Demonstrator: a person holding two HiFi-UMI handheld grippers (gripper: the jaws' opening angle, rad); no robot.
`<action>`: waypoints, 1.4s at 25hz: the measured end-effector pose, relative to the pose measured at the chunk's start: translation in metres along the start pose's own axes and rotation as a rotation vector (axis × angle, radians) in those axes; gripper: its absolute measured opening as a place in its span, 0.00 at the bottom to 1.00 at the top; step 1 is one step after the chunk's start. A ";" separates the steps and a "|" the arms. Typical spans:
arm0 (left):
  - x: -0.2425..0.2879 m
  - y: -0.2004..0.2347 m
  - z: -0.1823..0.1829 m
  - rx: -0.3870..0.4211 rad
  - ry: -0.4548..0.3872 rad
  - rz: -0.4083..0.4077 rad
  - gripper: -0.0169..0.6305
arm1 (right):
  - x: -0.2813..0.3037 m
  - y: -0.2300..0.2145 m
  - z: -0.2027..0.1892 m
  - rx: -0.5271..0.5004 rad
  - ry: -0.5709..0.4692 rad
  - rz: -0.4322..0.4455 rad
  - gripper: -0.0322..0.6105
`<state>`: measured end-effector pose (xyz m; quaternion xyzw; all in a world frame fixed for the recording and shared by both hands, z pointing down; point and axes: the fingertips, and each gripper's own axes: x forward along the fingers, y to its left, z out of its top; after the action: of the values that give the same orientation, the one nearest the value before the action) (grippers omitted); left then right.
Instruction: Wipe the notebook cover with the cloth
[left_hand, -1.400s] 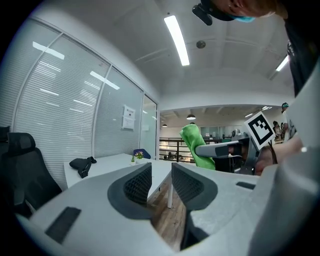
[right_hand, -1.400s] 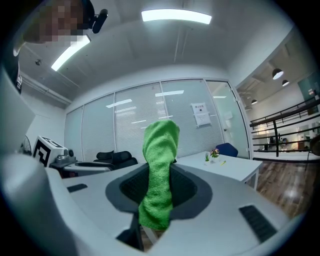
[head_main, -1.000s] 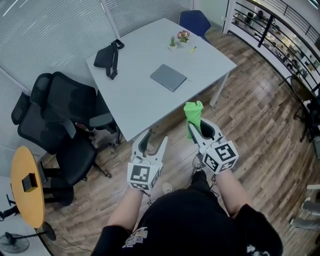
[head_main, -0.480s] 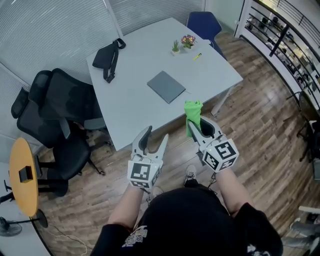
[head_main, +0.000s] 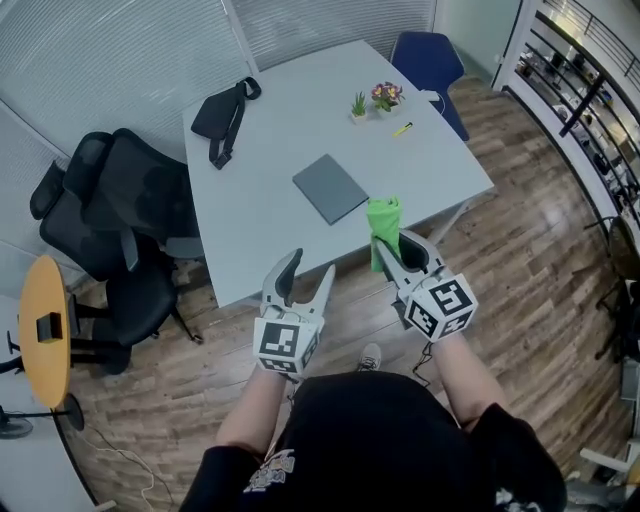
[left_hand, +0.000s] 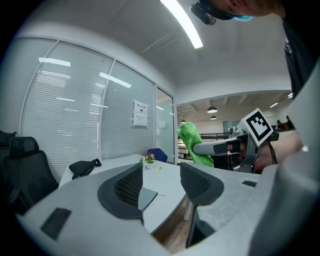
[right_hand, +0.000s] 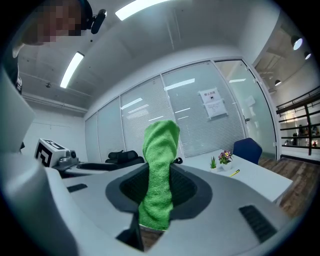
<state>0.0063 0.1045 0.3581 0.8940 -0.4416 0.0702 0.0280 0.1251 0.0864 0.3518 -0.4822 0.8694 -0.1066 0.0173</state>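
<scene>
Right gripper (head_main: 396, 250): jaws closed on a green cloth (head_main: 383, 224). The cloth stands up from the pinch in a crumpled roll, and its lower end hangs below the jaws.

Left gripper (head_main: 311, 268): jaws wide apart, nothing between them.

The person holds both in the air, off the table (head_main: 262, 215), by its near edge. The left one is over the wooden floor (head_main: 520, 260).

The notebook (head_main: 330, 188), grey and closed, lies flat about the middle of the table, apart from both grippers and the cloth.

A black bag (head_main: 226, 110) lies at the far left corner. Two small potted plants (head_main: 372, 99) stand near the far right corner, with a yellow pen (head_main: 403, 129) just beside them. A blue chair (head_main: 428, 62) stands beyond that corner. Black office chairs (head_main: 125, 200) stand along the left edge.
</scene>
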 end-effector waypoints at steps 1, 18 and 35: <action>0.005 -0.001 0.001 0.002 0.001 0.006 0.37 | 0.001 -0.005 0.001 0.001 0.001 0.006 0.22; 0.063 0.011 0.007 0.017 0.019 0.028 0.37 | 0.029 -0.057 0.010 0.050 0.000 0.026 0.22; 0.135 0.089 -0.030 -0.032 0.090 -0.122 0.37 | 0.112 -0.091 -0.017 0.095 0.077 -0.123 0.22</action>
<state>0.0136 -0.0527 0.4070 0.9146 -0.3858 0.1013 0.0662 0.1394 -0.0516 0.3953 -0.5286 0.8322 -0.1671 0.0001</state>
